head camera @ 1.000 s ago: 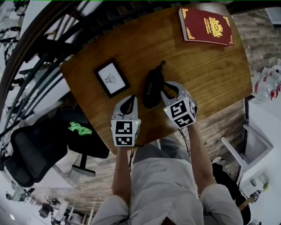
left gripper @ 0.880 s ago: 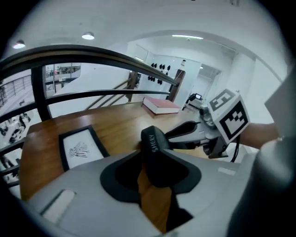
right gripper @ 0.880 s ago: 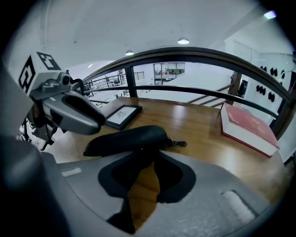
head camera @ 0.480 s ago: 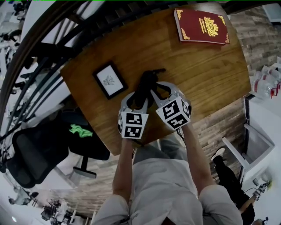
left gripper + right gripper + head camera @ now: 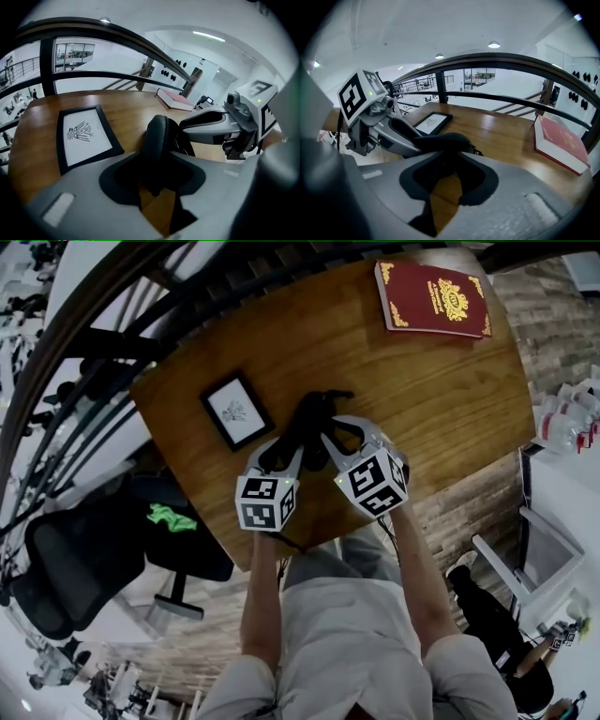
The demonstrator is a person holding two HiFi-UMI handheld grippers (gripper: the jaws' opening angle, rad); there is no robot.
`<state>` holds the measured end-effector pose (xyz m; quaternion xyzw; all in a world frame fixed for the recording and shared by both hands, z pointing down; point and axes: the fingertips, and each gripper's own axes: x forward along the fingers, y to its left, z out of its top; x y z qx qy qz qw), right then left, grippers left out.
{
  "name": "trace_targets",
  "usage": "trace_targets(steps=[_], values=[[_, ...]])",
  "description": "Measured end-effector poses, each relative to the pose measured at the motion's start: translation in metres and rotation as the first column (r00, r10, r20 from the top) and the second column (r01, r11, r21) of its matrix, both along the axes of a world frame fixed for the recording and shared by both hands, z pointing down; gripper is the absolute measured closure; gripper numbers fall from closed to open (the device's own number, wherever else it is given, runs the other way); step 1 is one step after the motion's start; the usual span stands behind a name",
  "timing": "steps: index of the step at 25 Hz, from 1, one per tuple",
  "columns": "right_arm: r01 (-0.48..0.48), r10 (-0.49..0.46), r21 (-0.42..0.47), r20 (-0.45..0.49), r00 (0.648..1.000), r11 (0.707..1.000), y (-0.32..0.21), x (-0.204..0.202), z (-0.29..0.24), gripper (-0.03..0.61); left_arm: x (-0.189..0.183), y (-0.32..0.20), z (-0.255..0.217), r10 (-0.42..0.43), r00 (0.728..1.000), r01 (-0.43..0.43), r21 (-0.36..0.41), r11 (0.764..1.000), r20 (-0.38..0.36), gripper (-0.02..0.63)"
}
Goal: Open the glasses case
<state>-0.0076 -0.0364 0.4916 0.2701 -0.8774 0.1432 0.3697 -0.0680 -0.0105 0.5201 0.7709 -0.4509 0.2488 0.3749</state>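
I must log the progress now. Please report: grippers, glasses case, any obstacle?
Left gripper: jaws just closing, now on the glasses case. Right gripper shut on its other half. Case seems partly open. Picture frame and red book lie apart.

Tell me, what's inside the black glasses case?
The glasses case is barely parted, and only dark shows in the gap. Its shell covers the rest, so whether glasses lie inside can't be seen.

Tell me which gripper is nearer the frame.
Left. The left gripper, jaws just closing on the case, sits beside the frame; the right gripper holds the case's far side, farther off.
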Motion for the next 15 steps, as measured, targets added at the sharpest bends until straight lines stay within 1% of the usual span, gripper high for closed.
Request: trace_targets(steps=[9, 15], values=[[0.002, -0.002, -0.009, -0.012, 1.0, 1.0, 0.001, 0.003, 0.002, 0.489, -0.005, -0.001, 0.004, -0.024, 0.999, 0.024, -0.012, 1.0, -0.03, 0.45], [0.003, -0.003, -0.003, 0.003, 1.0, 1.0, 0.002, -0.003, 0.001, 0.489, -0.012, 0.001, 0.008, -0.034, 0.999, 0.034, -0.023, 0.999, -0.036, 0.457]])
